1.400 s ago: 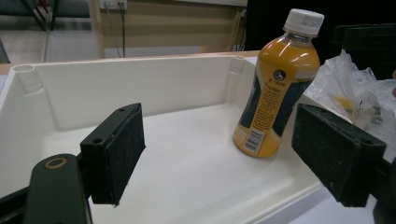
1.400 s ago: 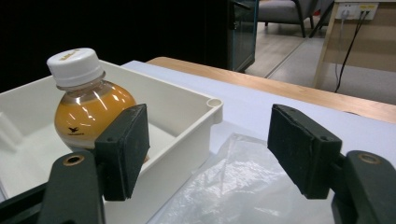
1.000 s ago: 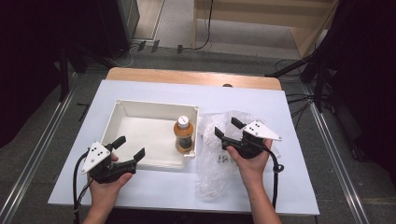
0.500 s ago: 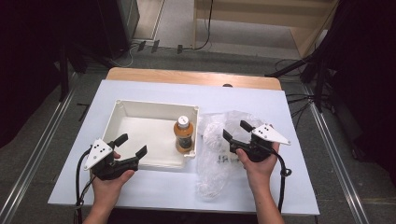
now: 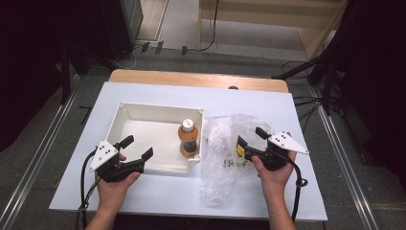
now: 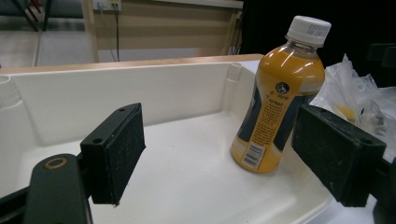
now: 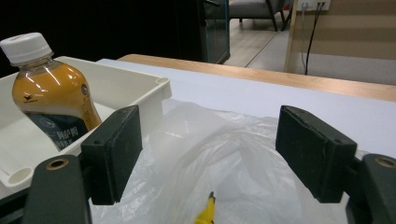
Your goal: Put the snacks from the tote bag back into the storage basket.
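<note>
Honestly, both grippers' fingers are spread, holding nothing: lower the right gripper (image 5: 251,138) onto the bag (image 5: 224,158) between them, left gripper (image 5: 138,146) waits by the tray (image 5: 125,111).

Bottle (image 5: 188,138) stands in the tray (image 5: 125,115) (right end); plastic bag (image 5: 221,163) lies right of it.

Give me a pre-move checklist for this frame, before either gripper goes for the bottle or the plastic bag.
1. Left gripper open, nothing between its jaws: ok.
2. Right gripper open, nothing held: ok.
3. Bottle upright, cap on, standing in the white tray's right end: ok.
4. Plastic bag lying on the table beside the tray, right gripper over it: ok.
5. Bag mouth open enough to take the bottle: cannot tell.
6. Contents of the bag, something yellow inside: cannot tell.
</note>
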A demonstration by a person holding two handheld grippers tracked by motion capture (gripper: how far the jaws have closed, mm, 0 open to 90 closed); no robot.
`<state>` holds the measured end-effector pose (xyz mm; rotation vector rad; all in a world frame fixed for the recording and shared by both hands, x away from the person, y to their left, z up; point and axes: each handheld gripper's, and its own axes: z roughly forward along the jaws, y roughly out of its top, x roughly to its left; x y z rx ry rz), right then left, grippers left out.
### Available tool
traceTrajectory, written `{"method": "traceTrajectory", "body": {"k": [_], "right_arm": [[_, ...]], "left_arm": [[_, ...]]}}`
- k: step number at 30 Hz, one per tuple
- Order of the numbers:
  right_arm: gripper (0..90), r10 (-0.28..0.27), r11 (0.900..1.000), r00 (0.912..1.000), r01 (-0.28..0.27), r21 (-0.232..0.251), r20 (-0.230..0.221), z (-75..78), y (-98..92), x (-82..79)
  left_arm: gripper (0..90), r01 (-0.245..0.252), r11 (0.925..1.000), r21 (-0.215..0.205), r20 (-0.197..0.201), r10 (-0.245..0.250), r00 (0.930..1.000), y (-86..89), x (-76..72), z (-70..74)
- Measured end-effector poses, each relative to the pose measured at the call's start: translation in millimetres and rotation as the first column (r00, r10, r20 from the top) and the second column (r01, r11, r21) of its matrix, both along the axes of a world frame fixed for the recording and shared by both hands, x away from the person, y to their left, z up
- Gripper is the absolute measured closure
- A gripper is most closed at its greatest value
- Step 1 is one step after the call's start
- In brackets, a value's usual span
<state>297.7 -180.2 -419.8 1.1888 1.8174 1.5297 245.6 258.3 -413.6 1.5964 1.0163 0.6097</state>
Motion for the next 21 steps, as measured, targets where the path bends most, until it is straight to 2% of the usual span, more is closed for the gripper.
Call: {"method": "traceTrajectory", "body": {"k": [11,21], "right_arm": [[23.7,-0.042,0.999,0.9991,0.042,0.009,-0.004,-1.8,-20.5,-10.6],[23.8,-0.086,0.996,0.9962,0.087,0.003,-0.011,-8.4,-43.0,-21.4]], "left_arm": [[17.9,0.004,1.0000,0.006,0.002,-0.004,1.0000,1.5,-1.0,1.0],[17.9,-0.013,0.9998,0.016,-0.007,0.013,0.9999,9.5,-2.5,-1.7]]}}
